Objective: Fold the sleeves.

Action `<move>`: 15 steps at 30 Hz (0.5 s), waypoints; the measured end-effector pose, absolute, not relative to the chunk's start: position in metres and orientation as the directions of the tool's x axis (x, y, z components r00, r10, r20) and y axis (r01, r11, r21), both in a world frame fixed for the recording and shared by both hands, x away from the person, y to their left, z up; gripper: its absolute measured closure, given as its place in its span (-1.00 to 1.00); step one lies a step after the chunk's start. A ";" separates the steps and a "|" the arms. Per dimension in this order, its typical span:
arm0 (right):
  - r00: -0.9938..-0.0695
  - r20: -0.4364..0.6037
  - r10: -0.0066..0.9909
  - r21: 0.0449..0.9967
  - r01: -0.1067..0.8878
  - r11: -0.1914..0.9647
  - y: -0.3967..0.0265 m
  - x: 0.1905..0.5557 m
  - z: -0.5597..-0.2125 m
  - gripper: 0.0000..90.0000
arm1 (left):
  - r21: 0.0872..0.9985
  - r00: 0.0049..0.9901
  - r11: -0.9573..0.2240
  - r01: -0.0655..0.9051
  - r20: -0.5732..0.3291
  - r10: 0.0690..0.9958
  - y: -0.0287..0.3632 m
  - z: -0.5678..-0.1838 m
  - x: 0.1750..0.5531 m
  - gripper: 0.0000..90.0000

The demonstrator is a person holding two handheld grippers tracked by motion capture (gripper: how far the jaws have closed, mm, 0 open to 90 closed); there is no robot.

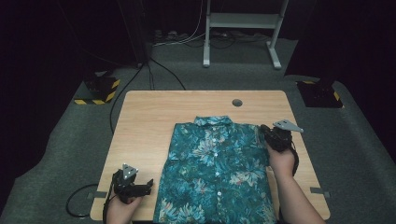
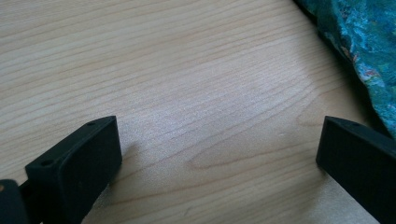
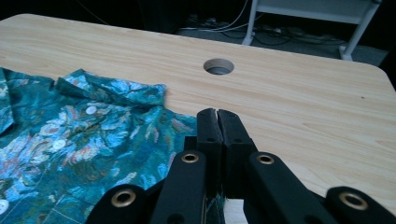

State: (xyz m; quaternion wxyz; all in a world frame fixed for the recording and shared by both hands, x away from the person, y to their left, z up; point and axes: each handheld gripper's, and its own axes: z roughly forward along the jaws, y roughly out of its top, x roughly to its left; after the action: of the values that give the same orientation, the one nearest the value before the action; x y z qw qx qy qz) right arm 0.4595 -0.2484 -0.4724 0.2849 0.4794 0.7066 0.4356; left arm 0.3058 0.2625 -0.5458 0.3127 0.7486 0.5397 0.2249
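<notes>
A teal floral button-up shirt lies face up on the wooden table, collar at the far end and its lower part reaching the near edge. My right gripper sits at the shirt's far right shoulder. In the right gripper view its jaws are pressed together, with a strip of the shirt showing between their bases. My left gripper rests near the front left corner, just left of the shirt. In the left gripper view it stands open over bare wood, with the shirt's edge at the upper right.
A round cable hole is in the table beyond the collar, also seen as a hole in the right gripper view. A white metal stand and cables are on the grey floor behind. Bare wood lies left of the shirt.
</notes>
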 end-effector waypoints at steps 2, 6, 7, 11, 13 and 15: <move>-0.385 0.013 0.923 0.889 0.427 0.165 -0.245 0.460 -0.472 0.97 | 0.711 0.316 -0.222 0.667 -0.001 0.949 0.262 -0.546 0.306 -0.99; -0.395 0.015 0.918 0.892 0.420 0.166 -0.239 0.460 -0.472 0.96 | 0.711 0.317 -0.221 0.667 -0.002 0.949 0.263 -0.546 0.306 -0.99; -0.399 0.016 0.917 0.893 0.418 0.166 -0.236 0.460 -0.472 0.97 | 0.711 0.317 -0.222 0.667 -0.002 0.948 0.263 -0.546 0.306 -0.99; -0.409 0.019 0.912 0.893 0.417 0.169 -0.230 0.461 -0.472 0.97 | 0.711 0.317 -0.221 0.667 -0.002 0.948 0.263 -0.546 0.306 -0.99; -0.421 0.020 0.907 0.893 0.415 0.173 -0.222 0.462 -0.472 0.96 | 0.711 0.318 -0.222 0.667 -0.002 0.948 0.263 -0.546 0.306 -0.99; -0.425 0.020 0.905 0.893 0.415 0.175 -0.220 0.463 -0.472 0.96 | 0.712 0.319 -0.222 0.667 -0.003 0.948 0.263 -0.546 0.306 -0.99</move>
State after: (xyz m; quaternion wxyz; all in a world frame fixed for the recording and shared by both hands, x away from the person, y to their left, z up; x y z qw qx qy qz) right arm 0.4626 -0.2198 -0.4723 0.2740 0.4611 0.7158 0.4471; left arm 0.3057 0.2626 -0.5457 0.3139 0.7488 0.5390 0.2240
